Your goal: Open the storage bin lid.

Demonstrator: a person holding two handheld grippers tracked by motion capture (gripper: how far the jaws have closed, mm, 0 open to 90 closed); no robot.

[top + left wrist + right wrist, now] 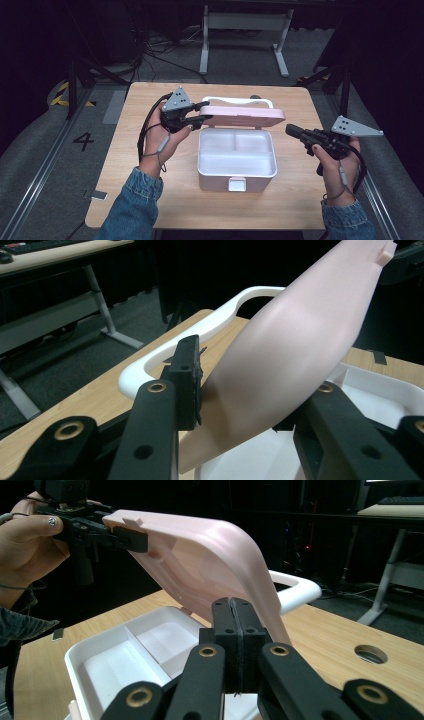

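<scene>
- Left gripper [204,112] clamps the raised pink lid [242,116] of the white box [236,159] at mid-counter [120,165];
- Right gripper [290,131] hovers beside the box, jaws fully closed, empty.

A wooden desk [150,185] is standing on grey floor [45,165], with a white desk frame [245,30] standing beyond and a painted "4" [83,141] showing beside it.

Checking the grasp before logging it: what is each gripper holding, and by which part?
The left gripper clamps the pink lid at its left front corner, holding it raised over the white box. The right gripper is shut, holding nothing.
</scene>
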